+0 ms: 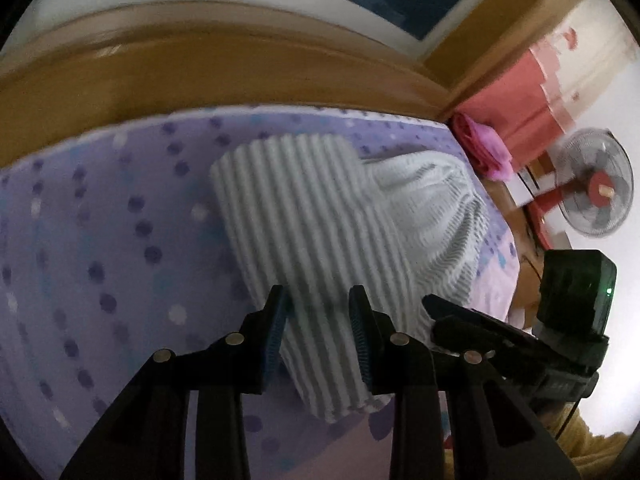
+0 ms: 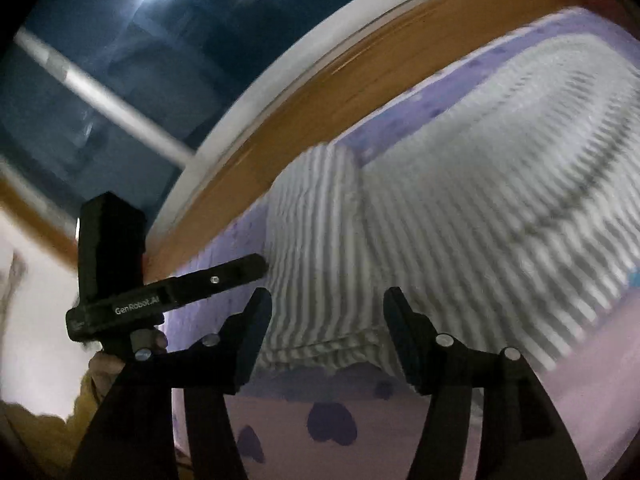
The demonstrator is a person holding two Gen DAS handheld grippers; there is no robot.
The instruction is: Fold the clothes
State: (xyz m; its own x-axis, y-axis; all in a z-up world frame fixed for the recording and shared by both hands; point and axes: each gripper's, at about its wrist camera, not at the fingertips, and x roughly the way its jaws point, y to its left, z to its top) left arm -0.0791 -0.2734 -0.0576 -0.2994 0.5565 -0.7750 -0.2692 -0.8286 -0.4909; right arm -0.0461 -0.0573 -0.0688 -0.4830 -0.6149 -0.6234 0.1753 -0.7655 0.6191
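Only readable text: "GenRobot.AI" on my left gripper (image 2: 256, 268) body, seen from the right wrist. No containers in view.

Striped shirt (image 1: 320, 216) lies partly folded on the purple dotted sheet (image 1: 100, 220), near the wooden bed frame (image 1: 200, 72).

Left fingers (image 1: 276, 328) part open over the shirt's near edge; cloth shows between them, pads not pressing it, so nothing gripped.

Right gripper (image 2: 328, 328) released, jaws wide, shirt hem just past the tips, no contact visible.

Frames blurred. Fan (image 1: 596, 192) and pink cloth (image 1: 484, 144) at the far right.
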